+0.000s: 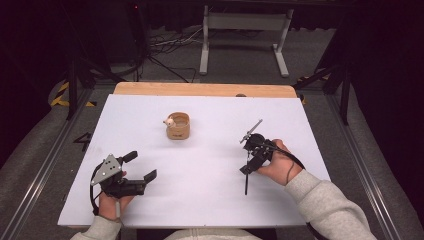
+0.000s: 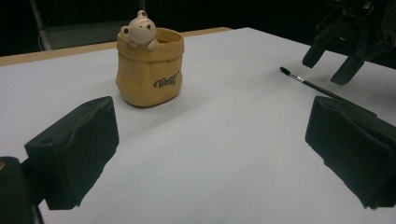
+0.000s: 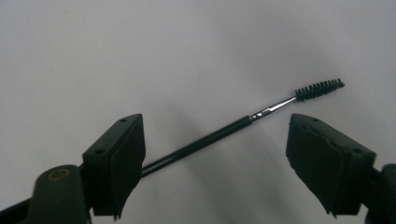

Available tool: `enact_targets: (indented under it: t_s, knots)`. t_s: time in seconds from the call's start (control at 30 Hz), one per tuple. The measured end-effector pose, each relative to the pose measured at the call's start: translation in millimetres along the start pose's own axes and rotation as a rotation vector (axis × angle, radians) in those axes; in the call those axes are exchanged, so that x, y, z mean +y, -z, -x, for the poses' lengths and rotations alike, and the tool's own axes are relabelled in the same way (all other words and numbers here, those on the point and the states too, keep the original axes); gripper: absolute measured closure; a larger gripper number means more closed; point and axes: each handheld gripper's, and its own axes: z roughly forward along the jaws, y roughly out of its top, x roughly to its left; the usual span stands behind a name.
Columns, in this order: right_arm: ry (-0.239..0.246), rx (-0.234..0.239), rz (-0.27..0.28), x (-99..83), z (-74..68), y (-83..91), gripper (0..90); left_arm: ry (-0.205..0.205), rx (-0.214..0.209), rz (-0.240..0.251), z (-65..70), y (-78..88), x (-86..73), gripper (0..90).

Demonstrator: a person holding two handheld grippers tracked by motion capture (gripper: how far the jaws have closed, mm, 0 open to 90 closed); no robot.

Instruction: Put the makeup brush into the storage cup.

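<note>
White bench (image 1: 200,200), tan bear pot (image 1: 178,126) mid-bench, left claw (image 1: 142,167) open, right claw (image 1: 246,170) tipped over a thin brush (image 1: 246,186).

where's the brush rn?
The brush lies flat on the white table, right side in the high view, under the right tool, between its open jaws, untouched.

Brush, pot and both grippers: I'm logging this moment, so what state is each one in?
Brush: lying flat on the white table, not gripped, between the open jaws of the right gripper.
Bear pot: upright, standing apart from both grippers.
Right gripper: open, jaws either side of the brush handle, pads not pressing on it.
Left gripper: open, holding nothing, pointed toward the pot.
</note>
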Motion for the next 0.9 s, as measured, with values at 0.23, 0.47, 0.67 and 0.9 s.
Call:
enact_targets:
  t_s: [0.23, 0.47, 0.67, 0.9]
  knots:
    - [-0.009, -0.007, -0.028, 0.1, 1.0, -5.0, 24.0, 0.005, 0.0, 0.001, -0.8, 0.5, 0.0, 3.2]
    - [-0.012, -0.025, -0.033, -0.6, 0.5, -10.4, 27.4, 0.014, -0.006, 0.006, -0.4, 0.4, 0.2, 3.3]
    - [-0.013, -0.044, -0.049, -1.5, -1.9, -15.7, 31.6, 0.02, -0.009, 0.004, 0.0, 0.2, 0.2, 3.4]
    - [0.0, -0.073, -0.066, -0.4, -6.5, -17.6, 40.9, 0.02, -0.004, -0.002, -0.3, -0.3, 0.1, 3.8]
